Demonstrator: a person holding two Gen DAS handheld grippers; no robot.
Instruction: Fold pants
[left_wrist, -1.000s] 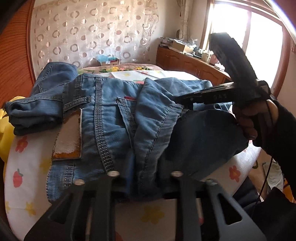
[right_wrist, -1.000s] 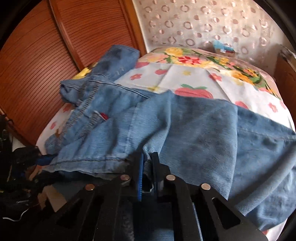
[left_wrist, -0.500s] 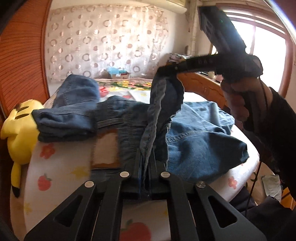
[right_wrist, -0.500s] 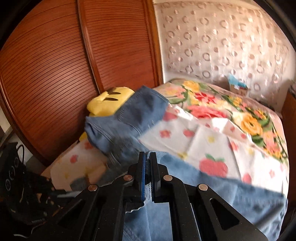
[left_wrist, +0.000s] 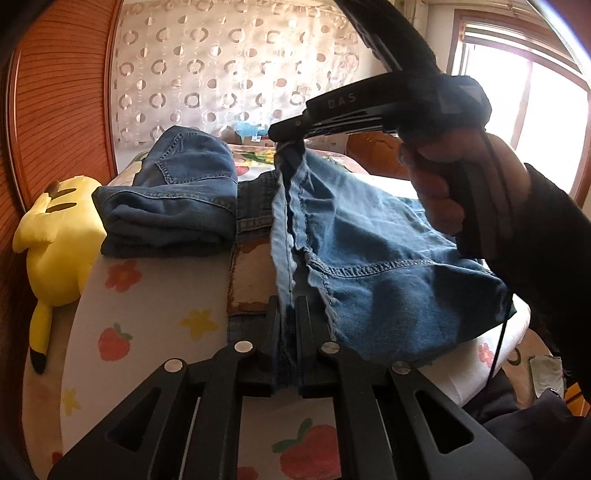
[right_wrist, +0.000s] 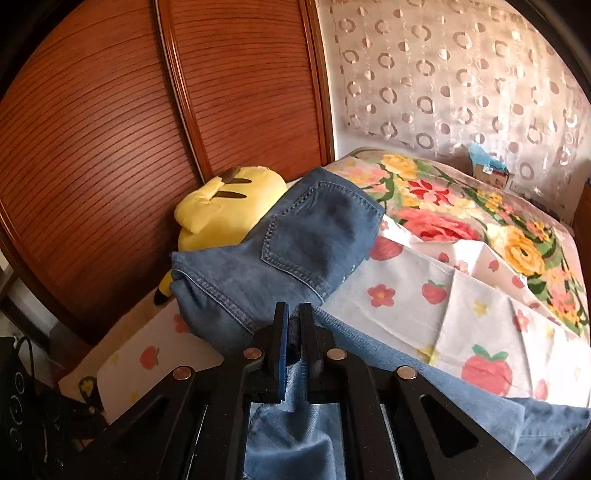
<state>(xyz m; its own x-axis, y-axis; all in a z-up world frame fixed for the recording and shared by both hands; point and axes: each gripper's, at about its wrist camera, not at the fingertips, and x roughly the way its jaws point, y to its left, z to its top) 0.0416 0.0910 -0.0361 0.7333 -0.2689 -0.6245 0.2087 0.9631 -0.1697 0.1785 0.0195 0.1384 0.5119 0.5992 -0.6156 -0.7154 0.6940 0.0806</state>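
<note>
While both narrow jaws pinch the jeans, their edge runs from left gripper up to right gripper.

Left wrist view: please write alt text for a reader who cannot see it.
Both grippers pinch one edge of blue jeans above a strawberry-print bed sheet: the left gripper low in front, the right gripper raised beyond. A folded pair of jeans and a yellow plush toy lie at left.

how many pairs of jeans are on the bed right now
2. A folded blue denim pair lies beside the yellow plush toy; another blue denim pair is held up by both grippers. More could be hidden out of view.
</note>
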